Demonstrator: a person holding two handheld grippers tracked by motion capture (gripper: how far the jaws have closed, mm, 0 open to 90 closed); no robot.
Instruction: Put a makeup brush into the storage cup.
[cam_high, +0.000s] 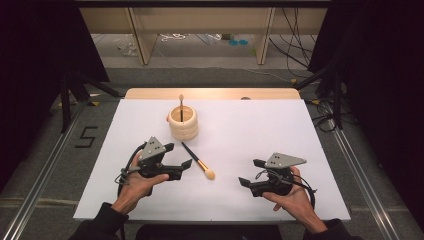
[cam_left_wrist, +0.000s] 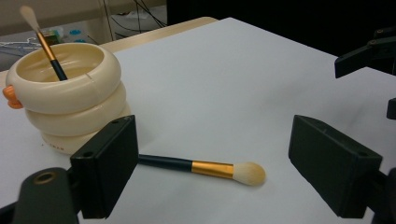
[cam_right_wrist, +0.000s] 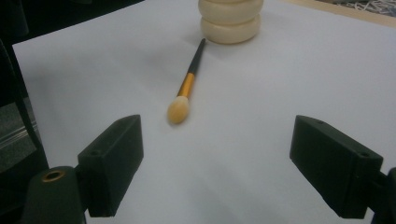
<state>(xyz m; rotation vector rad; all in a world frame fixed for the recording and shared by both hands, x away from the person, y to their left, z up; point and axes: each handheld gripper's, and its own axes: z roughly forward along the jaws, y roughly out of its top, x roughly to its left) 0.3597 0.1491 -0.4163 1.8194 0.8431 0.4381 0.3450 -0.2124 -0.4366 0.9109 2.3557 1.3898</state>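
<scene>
The white rectangular counter (cam_high: 300, 150) carries a cream ceramic holder shaped like stacked rings (cam_high: 183, 123), one brush already upright inside it. A second black-handled makeup brush with a gold ferrule and pale bristles (cam_high: 198, 160) lies flat just before the holder. The left hand-held gripper (cam_high: 176, 159) hovers beside it, jaws apart; pinching its handle looks next. The right hand-held gripper (cam_high: 250, 172) waits agape, well clear.

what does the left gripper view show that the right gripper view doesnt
Left gripper view alone: the holder's open top with a second brush standing inside, an orange knob on its side, and the other claw at the right edge. Right gripper view alone: the dark floor beyond the sheet's left edge. Both: the cream ringed holder, the loose brush lying flat on the white sheet, and open jaws.
</scene>
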